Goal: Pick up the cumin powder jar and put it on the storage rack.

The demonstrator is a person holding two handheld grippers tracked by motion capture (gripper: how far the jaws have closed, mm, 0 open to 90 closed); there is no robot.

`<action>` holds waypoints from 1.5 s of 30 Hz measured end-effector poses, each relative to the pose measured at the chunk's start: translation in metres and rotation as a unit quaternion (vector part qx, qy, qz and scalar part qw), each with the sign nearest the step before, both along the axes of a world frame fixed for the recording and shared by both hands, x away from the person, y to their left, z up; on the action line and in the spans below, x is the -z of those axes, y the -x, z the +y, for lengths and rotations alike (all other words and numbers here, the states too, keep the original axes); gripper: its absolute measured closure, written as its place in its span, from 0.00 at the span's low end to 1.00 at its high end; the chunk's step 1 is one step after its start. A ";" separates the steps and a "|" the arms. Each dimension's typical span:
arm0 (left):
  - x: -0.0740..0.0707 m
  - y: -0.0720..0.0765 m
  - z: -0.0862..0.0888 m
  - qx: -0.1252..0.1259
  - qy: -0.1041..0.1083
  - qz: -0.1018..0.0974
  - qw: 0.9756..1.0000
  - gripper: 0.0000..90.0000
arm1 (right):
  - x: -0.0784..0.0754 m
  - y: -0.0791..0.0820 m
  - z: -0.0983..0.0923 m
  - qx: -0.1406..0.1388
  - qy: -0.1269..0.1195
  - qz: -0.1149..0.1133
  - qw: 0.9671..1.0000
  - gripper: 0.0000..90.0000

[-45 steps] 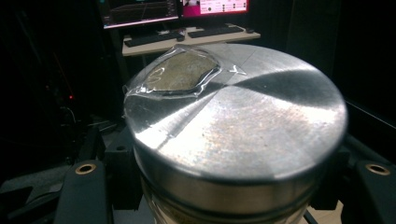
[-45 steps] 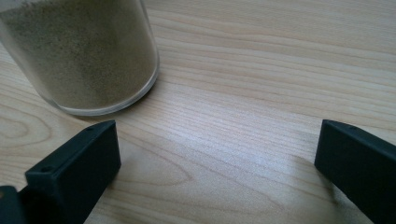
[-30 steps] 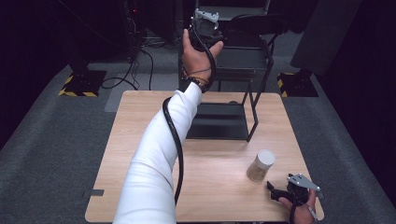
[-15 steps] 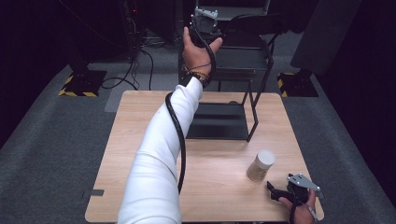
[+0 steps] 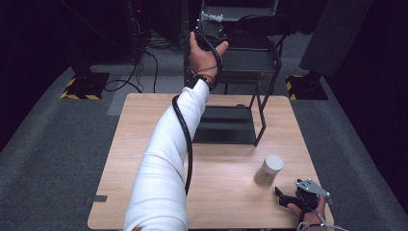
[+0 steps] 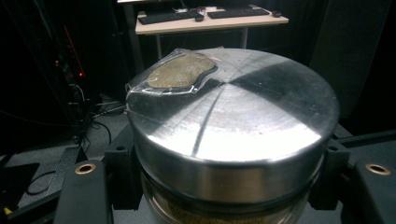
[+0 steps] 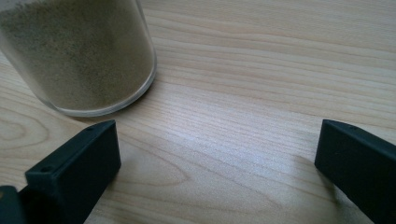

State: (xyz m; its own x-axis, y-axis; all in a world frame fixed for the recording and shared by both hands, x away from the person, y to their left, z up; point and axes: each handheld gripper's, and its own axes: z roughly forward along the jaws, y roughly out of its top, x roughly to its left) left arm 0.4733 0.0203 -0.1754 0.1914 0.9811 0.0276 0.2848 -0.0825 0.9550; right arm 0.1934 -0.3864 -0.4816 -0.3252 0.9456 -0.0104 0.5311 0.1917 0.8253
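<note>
Nothing moved; left claw (image 6: 224, 154) grips jar (image 6: 233, 130).

Left claw view: jar (image 6: 233, 140) body cut off at 6 o'clock, its contents barely visible beneath the metal lid (image 6: 233, 116). Right claw view: second jar (image 7: 79, 51) cropped at 11 o'clock; top unseen. High view: right hand (image 5: 312, 219) cut off at 6 o'clock.

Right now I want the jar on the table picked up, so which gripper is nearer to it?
Right. The right gripper rests on the table just beside the jar, jaws open toward it. The left gripper is raised far off above the rack, clamped on another, metal-lidded jar.
</note>
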 end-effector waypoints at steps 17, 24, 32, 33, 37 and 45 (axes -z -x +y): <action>-0.001 0.016 -0.024 -0.031 -0.045 -0.053 0.997 0.00 | 0.000 0.000 0.000 0.000 0.000 0.000 1.000 0.00; -0.014 0.051 -0.027 -0.038 -0.076 -0.107 0.991 0.00 | 0.000 0.000 0.000 -0.001 0.000 0.000 1.000 0.00; -0.027 0.085 -0.018 -0.026 -0.070 -0.119 0.990 0.00 | 0.000 0.000 0.000 0.000 0.000 0.000 1.000 0.00; -0.027 0.090 -0.017 -0.026 -0.070 -0.122 0.990 0.00 | 0.000 0.000 0.000 0.000 0.000 0.000 1.000 0.00; -0.029 0.109 -0.013 -0.014 -0.068 -0.121 0.990 0.00 | 0.000 0.000 0.000 0.000 0.000 0.000 1.000 0.00; -0.017 0.145 -0.001 -0.002 -0.069 -0.115 0.991 0.00 | 0.000 0.000 0.000 0.000 0.001 -0.001 1.000 0.00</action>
State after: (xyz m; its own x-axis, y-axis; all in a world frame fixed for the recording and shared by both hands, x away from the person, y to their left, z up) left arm 0.3281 0.0197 -0.1589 0.1604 0.9658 0.2036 0.0611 -0.2156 0.9746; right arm 0.1932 -0.3860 -0.4818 -0.3243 0.9459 -0.0130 0.5298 0.1929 0.8259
